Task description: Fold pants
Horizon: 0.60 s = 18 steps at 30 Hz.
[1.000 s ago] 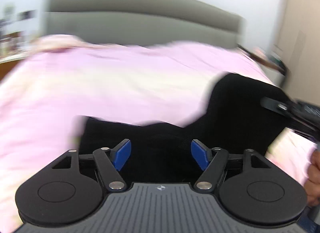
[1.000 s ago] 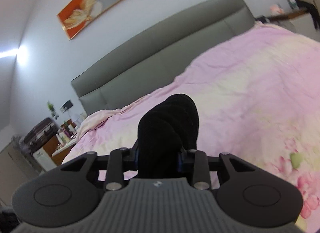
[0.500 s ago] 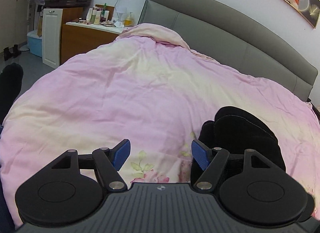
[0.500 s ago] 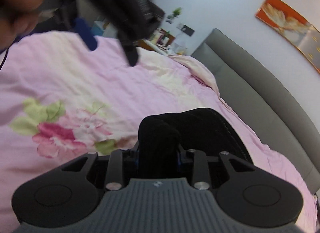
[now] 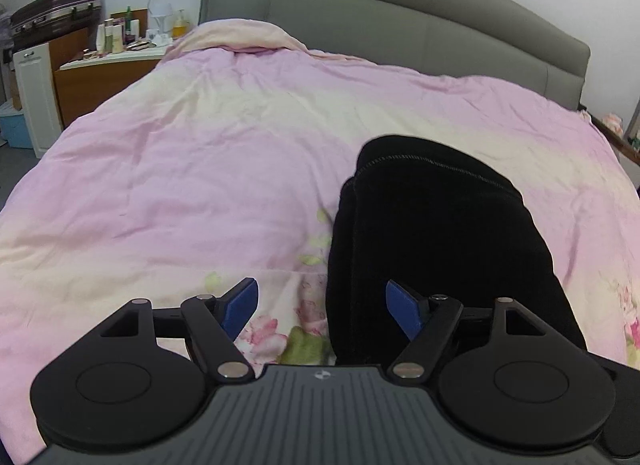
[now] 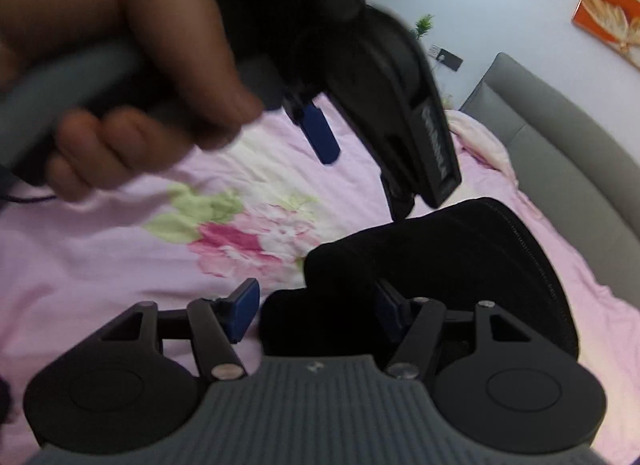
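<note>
So the right tool [image 6: 316, 307] has just been opened up: half a second back the black pants [image 6: 460, 265] were pinched in it, now the fold is only loosely sat between the spread pads, let go. The left tool [image 5: 322, 305] is held wide too, nothing gripped, its right pad over the pants' near edge. The bundle is laid folded on the pink duvet [image 5: 200, 169], so the fold looks pretty much done. Nothing is blocked, though the left hand [image 6: 120, 77] is crowded close overhead.

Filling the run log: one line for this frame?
stage: releasing fold | pants: folded on duvet | left gripper: open, empty | right gripper: jaws just opening, pants between
</note>
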Available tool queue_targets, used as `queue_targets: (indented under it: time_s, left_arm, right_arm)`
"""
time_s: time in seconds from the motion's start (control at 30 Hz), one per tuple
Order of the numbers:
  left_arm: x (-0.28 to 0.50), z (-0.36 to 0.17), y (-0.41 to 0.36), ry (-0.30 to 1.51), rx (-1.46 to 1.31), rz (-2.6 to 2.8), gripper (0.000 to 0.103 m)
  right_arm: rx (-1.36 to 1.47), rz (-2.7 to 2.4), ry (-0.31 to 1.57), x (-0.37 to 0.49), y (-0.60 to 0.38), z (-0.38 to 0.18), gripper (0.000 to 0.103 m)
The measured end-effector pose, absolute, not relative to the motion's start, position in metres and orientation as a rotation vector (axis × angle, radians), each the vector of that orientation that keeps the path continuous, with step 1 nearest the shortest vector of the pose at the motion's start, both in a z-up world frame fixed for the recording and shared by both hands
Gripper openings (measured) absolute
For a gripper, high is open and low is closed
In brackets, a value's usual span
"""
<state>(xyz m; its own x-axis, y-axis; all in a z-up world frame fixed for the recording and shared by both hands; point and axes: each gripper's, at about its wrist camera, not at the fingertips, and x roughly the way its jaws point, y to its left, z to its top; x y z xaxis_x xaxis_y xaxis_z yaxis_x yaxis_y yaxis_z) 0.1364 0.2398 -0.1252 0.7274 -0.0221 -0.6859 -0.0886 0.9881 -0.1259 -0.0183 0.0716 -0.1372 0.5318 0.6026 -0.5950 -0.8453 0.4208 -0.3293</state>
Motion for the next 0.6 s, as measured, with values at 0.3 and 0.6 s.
queue_targets:
  time_s: [0.3,0.6]
  left_arm:
    - [0.143,-0.146,0.222,0.856,-0.009,0.070,0.090]
    - [0.144,-0.148,0.212,0.866,0.089,0.088,0.094]
  right_arm:
    - [-0.411,0.803,0.479,0.011,-0.008,-0.090,0.042]
    - [-0.397,0.546,0.628,0.000,-0.003,-0.164,0.060]
